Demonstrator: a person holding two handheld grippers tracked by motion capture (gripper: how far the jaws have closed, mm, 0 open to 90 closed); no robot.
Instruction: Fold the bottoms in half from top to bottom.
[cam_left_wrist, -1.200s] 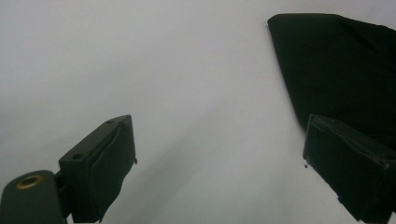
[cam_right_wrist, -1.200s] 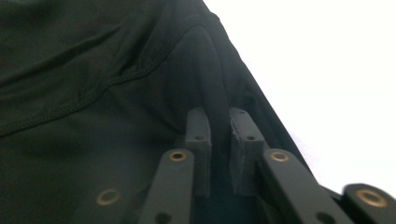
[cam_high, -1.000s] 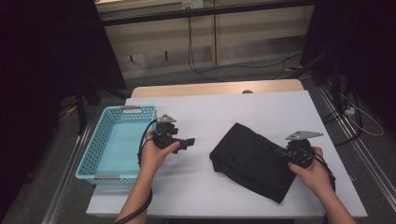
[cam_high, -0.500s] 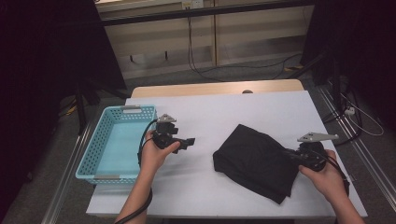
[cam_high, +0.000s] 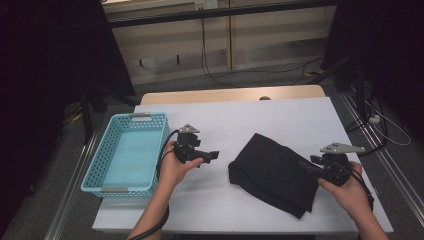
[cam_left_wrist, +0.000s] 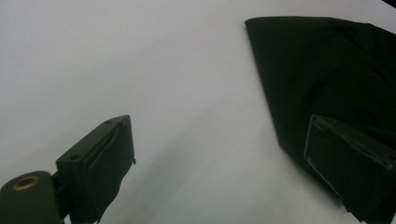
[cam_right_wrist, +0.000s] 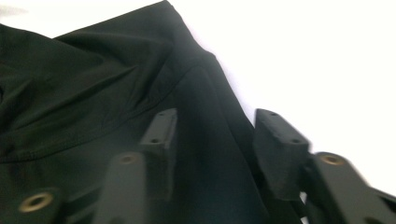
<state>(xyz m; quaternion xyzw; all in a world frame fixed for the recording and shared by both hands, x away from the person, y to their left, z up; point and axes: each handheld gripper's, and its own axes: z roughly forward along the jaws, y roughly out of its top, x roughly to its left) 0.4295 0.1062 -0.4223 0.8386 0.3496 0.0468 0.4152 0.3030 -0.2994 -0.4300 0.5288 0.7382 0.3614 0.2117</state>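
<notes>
High view, step in hand: as the right tongs (cam_high: 309, 167) sit at the right edge of the folded black garment (cam_high: 272, 172), I judge this the moment of letting go after a fold or a tug; their jaws have just been opening.
High view, garment's place: on the white bench (cam_high: 280, 117), right of centre, lying flat as a slanted dark slab, well apart from the basket.
High view, left tongs (cam_high: 212, 156): held above bare bench between basket and garment, pointing toward the cloth, nothing between the jaws.
High view, count: one black garment, one turquoise basket (cam_high: 102, 172) with nothing in it, two tongs, two hands.
Left gripper view, state: jaws spread wide over bare bench; the black garment (cam_left_wrist: 327, 79) lies ahead at upper right, not touched.
Left gripper view, next move, as a judgement: it would have to travel on to the cloth's near edge before it could pinch.
Right gripper view, state: jaws parted about halfway, hovering over the garment (cam_right_wrist: 93, 93); a stitched hem runs across the cloth. The fabric passes under and between them, but the pads do not press on it.
Right gripper view, next move, as a judgement: pick a fresh hold on the edge, or lift clear, so both tongs can carry the bundle toward the basket.
</notes>
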